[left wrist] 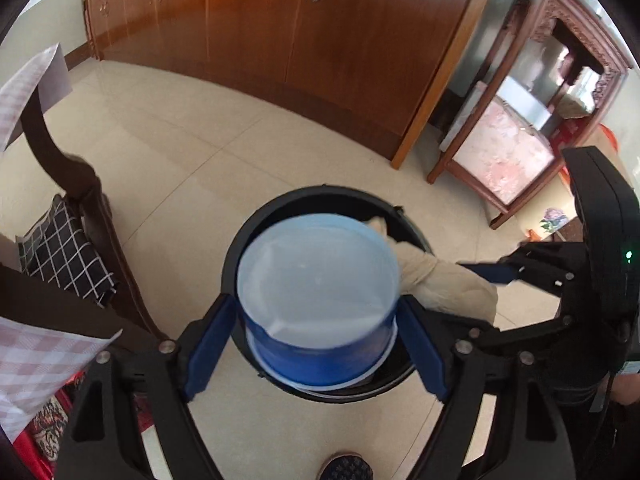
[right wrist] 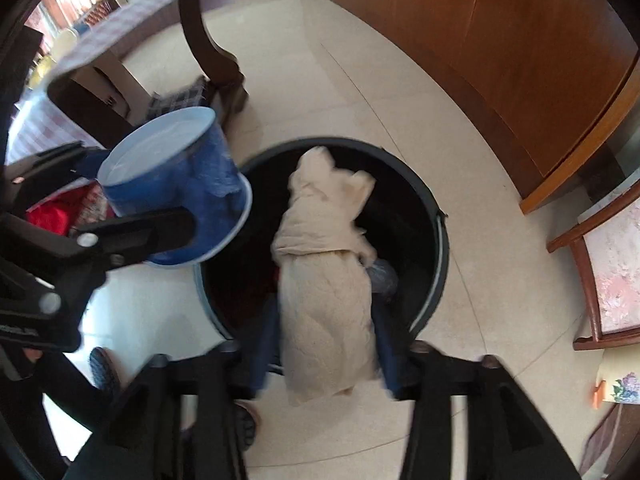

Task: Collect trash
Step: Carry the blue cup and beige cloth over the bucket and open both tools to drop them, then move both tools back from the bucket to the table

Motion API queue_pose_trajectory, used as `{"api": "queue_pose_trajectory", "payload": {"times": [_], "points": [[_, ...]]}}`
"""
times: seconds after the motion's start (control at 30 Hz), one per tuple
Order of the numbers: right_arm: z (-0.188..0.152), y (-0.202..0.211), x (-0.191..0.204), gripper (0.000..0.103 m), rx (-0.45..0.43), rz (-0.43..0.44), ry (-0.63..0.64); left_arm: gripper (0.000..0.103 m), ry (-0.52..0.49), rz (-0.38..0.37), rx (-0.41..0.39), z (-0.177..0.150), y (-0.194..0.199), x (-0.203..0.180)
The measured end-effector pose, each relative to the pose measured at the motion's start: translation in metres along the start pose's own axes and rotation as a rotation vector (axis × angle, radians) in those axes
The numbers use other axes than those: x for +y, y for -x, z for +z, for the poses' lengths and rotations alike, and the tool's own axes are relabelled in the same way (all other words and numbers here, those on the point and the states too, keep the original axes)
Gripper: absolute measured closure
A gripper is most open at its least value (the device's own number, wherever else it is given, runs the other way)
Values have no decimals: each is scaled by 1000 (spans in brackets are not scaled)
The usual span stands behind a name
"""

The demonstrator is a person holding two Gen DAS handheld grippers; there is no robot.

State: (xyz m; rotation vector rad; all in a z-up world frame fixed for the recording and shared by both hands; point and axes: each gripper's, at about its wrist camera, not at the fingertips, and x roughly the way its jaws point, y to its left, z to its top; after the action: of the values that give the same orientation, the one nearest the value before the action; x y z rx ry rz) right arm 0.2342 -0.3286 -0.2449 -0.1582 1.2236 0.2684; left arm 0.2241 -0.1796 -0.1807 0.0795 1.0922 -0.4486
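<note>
Two pieces of trash poised over one black bin (left wrist: 240,232): a blue lidded tub (left wrist: 316,280) between the pads of the left claw (left wrist: 314,308), tilted and, from the right wrist view, sitting close above the bin's left rim. A crumpled beige wad (right wrist: 324,300) between the pads of the right claw (right wrist: 324,320), draped down into the bin mouth. Both claws spread wide, pads seemingly just clear of their loads, so probably gripping nothing. For a clean drop, shift the left claw further over the middle of the opening; otherwise likely to clip the rim and roll out onto the floor (right wrist: 500,200). Hold both claws wide and lift straight up, avoiding snagging the wad on a pad and dragging it back out. Release low, not from height. Afterwards, check for nothing left hanging over the rim.
</note>
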Motion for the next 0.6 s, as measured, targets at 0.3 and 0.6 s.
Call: {"api": "queue_pose_trajectory", "payload": {"times": [0.3, 0.6], "points": [[-13, -18, -40, 2, 5, 9, -213, 0, -1, 113, -1, -10, -8, 3], [-13, 6, -39, 0, -70, -43, -229, 0, -14, 116, -48, -13, 14, 1]]}}
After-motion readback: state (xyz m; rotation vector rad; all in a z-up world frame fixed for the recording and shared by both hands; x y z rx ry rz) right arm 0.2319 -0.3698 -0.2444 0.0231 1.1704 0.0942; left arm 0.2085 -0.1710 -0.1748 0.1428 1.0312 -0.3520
